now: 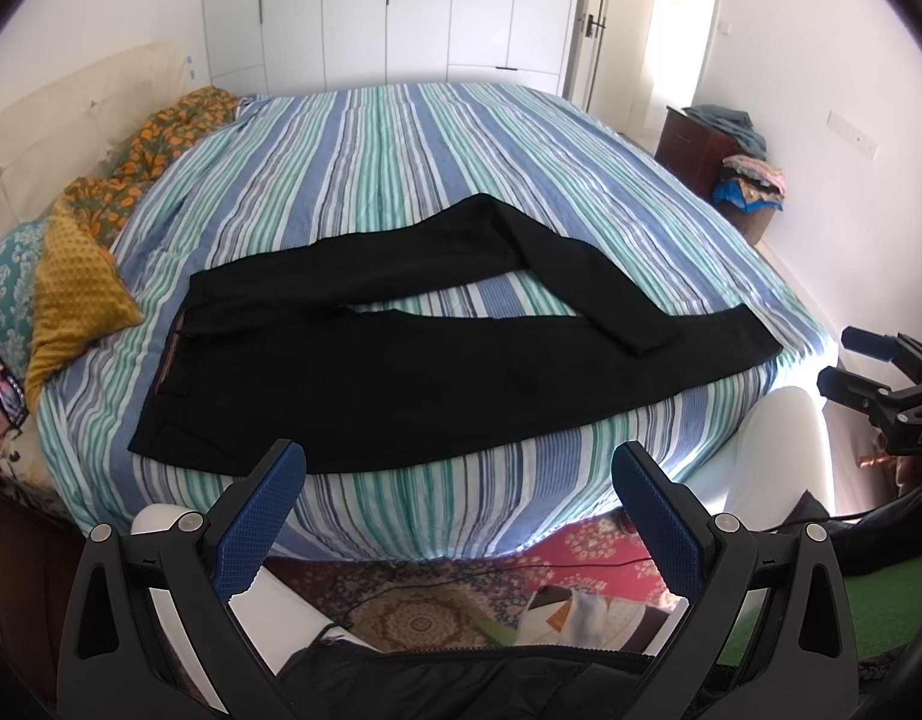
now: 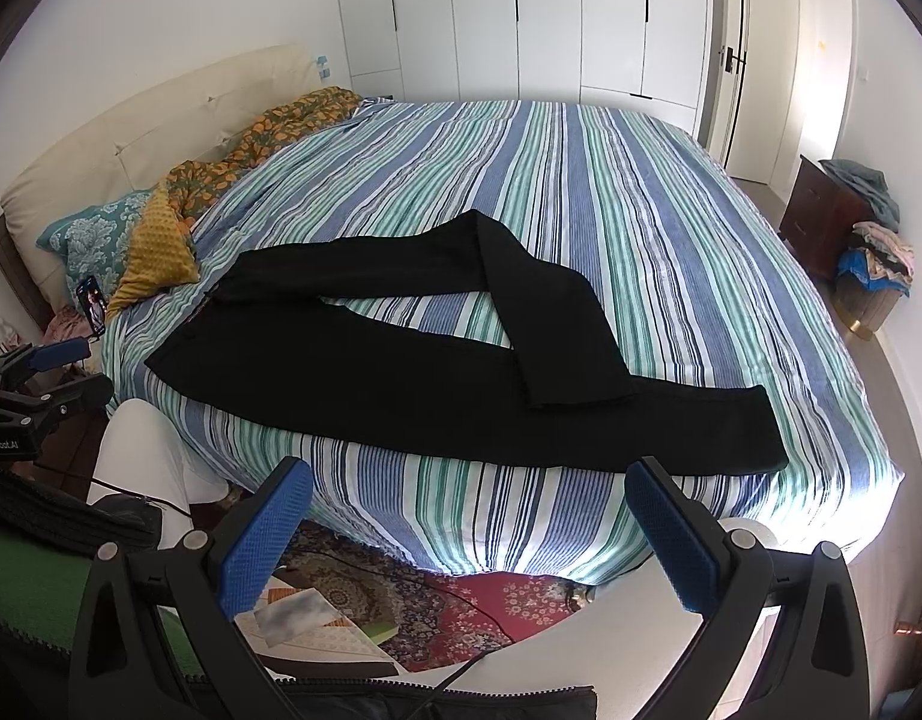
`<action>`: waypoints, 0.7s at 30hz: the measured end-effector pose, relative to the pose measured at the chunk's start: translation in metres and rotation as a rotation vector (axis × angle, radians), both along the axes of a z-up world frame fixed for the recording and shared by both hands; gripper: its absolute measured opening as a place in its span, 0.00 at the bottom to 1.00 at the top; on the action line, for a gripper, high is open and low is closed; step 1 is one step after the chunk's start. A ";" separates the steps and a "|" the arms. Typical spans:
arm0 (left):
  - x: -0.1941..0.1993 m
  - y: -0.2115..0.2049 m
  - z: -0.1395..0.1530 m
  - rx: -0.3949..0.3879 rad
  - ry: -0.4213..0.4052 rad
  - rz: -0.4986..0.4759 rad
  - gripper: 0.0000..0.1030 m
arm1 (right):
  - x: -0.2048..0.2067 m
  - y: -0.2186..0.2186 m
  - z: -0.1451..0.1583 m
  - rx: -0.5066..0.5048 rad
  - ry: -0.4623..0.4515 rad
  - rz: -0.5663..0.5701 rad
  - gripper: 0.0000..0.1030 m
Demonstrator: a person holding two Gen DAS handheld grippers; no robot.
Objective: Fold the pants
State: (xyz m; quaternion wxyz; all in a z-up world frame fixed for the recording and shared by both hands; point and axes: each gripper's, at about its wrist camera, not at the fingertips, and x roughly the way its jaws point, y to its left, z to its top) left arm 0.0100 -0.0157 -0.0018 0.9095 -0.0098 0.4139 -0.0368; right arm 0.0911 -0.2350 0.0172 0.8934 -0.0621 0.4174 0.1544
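Black pants (image 1: 437, 372) lie flat on the striped bed (image 1: 401, 168), waistband to the left, near leg straight along the front edge, far leg bent so its cuff crosses the near leg. They also show in the right wrist view (image 2: 437, 384). My left gripper (image 1: 458, 480) is open and empty, held just off the bed's front edge, below the pants' waist and thigh. My right gripper (image 2: 470, 498) is open and empty, off the front edge, below the near leg's cuff end. Each gripper shows at the side of the other's view: the right gripper (image 1: 851, 369), the left gripper (image 2: 71, 369).
Pillows and a floral blanket (image 2: 179, 210) lie at the headboard on the left, with a phone (image 2: 92, 303) beside them. A wooden nightstand and a clothes pile (image 2: 869, 252) stand to the right. A patterned rug (image 2: 413, 606), cables and papers lie on the floor below. White wardrobes stand behind.
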 end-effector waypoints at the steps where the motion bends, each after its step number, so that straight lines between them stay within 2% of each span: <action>1: 0.000 0.000 0.000 0.000 0.000 0.000 0.99 | 0.000 0.001 0.000 0.000 0.000 0.000 1.00; 21: 0.000 0.000 -0.001 -0.001 0.001 -0.001 0.99 | -0.001 0.004 -0.003 0.005 0.010 0.004 1.00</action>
